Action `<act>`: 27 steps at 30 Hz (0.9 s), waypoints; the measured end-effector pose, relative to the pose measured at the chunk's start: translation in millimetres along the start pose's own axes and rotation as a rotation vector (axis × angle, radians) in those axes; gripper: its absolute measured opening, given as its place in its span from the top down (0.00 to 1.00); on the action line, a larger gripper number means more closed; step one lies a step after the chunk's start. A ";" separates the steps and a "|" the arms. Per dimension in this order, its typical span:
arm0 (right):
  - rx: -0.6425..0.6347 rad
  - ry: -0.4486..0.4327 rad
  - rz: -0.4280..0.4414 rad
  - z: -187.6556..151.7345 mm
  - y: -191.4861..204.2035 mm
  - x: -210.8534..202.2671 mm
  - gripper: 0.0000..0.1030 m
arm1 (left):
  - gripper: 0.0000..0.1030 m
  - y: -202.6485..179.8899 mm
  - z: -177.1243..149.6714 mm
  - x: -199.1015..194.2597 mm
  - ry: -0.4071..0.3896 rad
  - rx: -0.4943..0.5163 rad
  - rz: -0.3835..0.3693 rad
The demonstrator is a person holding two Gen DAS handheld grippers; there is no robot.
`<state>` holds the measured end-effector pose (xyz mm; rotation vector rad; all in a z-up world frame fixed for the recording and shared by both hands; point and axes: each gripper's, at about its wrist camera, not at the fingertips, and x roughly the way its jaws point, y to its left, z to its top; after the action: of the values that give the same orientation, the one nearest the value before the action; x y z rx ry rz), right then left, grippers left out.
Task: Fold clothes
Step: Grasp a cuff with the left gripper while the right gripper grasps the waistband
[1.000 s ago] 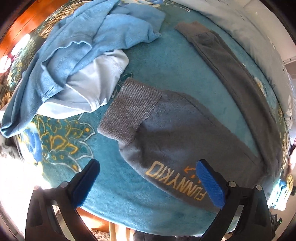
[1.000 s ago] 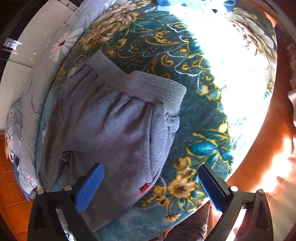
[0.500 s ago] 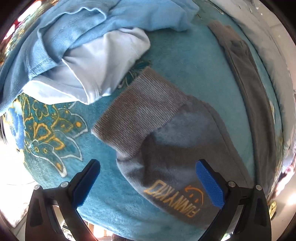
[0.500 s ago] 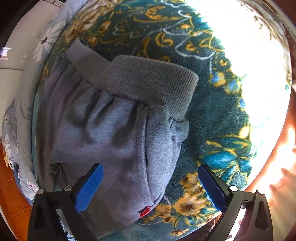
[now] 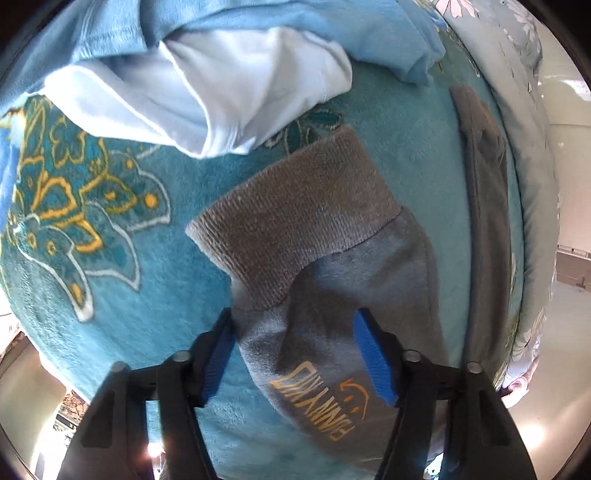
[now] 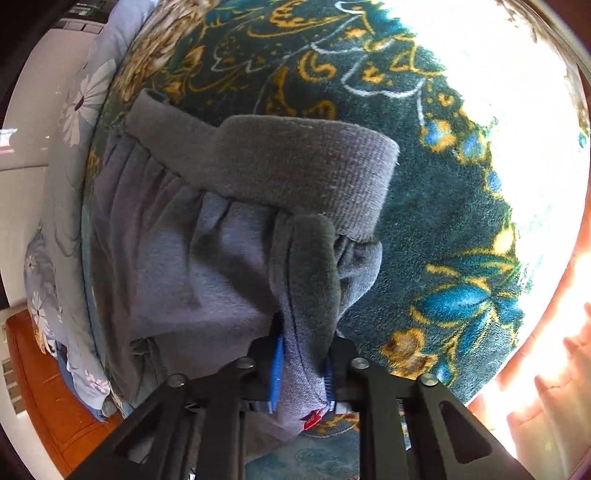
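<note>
Grey sweatpants (image 5: 369,280) lie flat on the bed. In the left wrist view I see a ribbed leg cuff (image 5: 295,229) and the yellow FUNNYKID print (image 5: 321,398) below it. My left gripper (image 5: 293,317) is half closed and still open. Its fingers straddle the leg just below the cuff, the left pad (image 5: 218,354) at the fabric's edge. The other leg (image 5: 484,184) runs along the right. In the right wrist view my right gripper (image 6: 304,339) is shut on a raised fold of the sweatpants (image 6: 192,277), just below the ribbed waistband (image 6: 306,166).
A teal plush blanket (image 5: 110,258) with gold flowers (image 6: 424,229) covers the bed. A crumpled blue garment (image 5: 258,22) and a pale white one (image 5: 221,96) lie just beyond the cuff. A pale floral quilt (image 6: 74,110) lines the far edge. Strong sunlight washes out the blanket's right side.
Both grippers dropped onto the sweatpants. The right one closed and pinched up a fold below the waistband. The left one narrowed around the leg near the cuff.
</note>
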<state>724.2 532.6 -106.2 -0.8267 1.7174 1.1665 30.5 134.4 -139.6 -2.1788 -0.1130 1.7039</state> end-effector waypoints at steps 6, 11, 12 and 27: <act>-0.002 -0.010 -0.001 2.5 9.2 -9.4 0.89 | 0.91 -8.1 7.5 -11.2 -0.004 0.013 0.015; 0.001 -0.035 0.010 1.5 18.5 -29.3 0.89 | 0.93 -18.9 16.5 -34.9 -0.016 0.042 0.000; 0.001 -0.039 0.010 1.2 20.9 -34.7 0.89 | 0.93 -21.1 18.3 -39.7 -0.018 0.048 -0.003; -0.032 -0.042 0.083 14.2 92.7 -95.9 0.90 | 0.93 -128.6 54.4 -85.1 -0.034 0.083 -0.075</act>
<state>685.5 582.0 12.4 -0.7514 1.7160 1.2611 -22.9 242.3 -29.0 -2.0601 -0.1289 1.6749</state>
